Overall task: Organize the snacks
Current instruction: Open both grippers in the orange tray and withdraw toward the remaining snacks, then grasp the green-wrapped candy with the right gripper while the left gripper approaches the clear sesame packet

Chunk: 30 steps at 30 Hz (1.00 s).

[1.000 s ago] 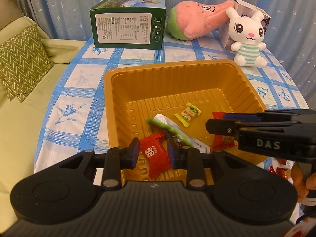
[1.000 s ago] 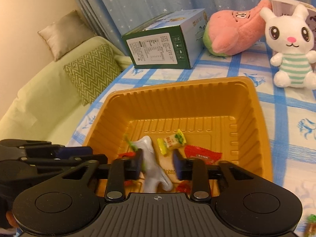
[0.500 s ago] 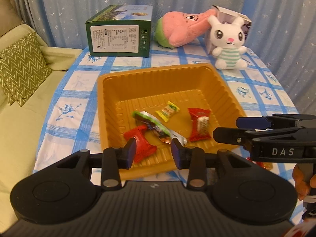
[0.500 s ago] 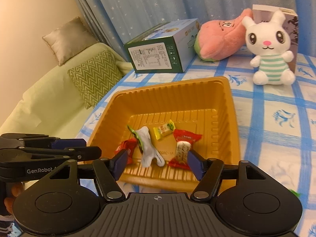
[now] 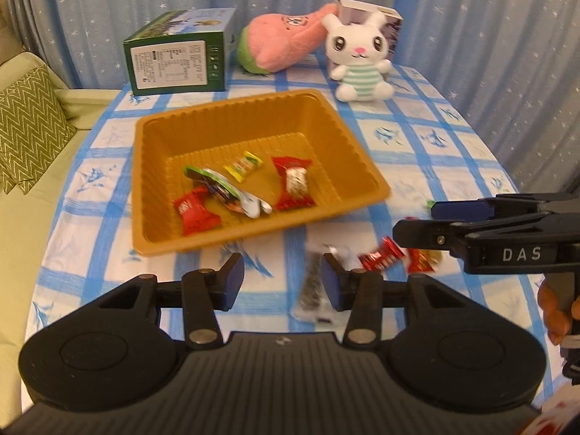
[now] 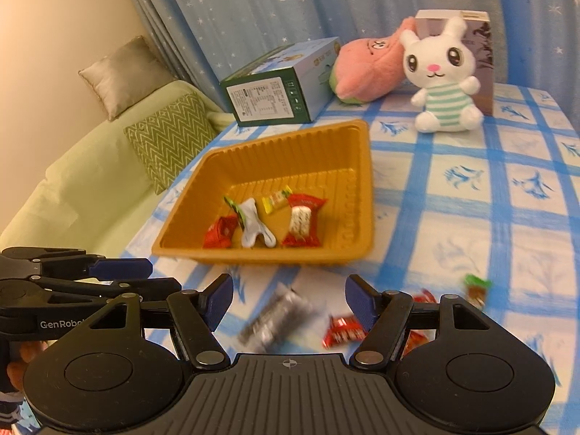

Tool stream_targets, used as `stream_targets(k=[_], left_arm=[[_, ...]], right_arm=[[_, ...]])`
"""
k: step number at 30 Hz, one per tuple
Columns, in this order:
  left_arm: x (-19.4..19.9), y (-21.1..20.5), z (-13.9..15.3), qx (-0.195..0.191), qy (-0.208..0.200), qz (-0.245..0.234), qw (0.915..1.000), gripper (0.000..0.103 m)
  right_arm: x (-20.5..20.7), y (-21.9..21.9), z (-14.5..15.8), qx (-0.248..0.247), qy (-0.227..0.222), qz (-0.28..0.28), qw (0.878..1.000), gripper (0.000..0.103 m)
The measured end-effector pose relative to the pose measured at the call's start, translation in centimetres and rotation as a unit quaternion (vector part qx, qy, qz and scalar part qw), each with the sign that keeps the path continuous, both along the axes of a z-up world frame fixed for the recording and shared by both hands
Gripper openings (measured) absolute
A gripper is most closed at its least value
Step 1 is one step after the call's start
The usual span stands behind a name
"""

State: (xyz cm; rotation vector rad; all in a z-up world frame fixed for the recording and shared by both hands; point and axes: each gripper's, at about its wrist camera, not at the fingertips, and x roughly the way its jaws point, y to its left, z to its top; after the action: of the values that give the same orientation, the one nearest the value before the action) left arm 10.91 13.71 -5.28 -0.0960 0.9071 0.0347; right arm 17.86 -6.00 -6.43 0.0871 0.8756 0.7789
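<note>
Dark snack packet [image 6: 276, 317] on table, between parted right claw [image 6: 289, 299] fingers

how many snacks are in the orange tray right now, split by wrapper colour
red: 2 (small red candy, red-and-white candy)
yellow: 1 (yellow candy)
green and silver: 1 (long packet)
total: 4, all inside the orange tray
</note>
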Motion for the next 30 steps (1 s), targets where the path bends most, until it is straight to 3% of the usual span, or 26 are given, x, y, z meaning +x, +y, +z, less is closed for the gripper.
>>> stream_targets(k=[17, 30], left_arm=[[-4.9, -5.8, -1.0, -0.002, 0.016, 0.000, 0.9999, 0.044], [-6.2, -7.7, -1.6, 0.007, 0.017, 0.015, 0.9997, 0.044]], right_arm=[[-4.7, -8.7, -1.1, -0.039, -0.008, -0.007, 0.999, 0.069], [-4.1, -13.6, -2.9, -0.068, 0.000, -0.028, 0.997, 0.069]])
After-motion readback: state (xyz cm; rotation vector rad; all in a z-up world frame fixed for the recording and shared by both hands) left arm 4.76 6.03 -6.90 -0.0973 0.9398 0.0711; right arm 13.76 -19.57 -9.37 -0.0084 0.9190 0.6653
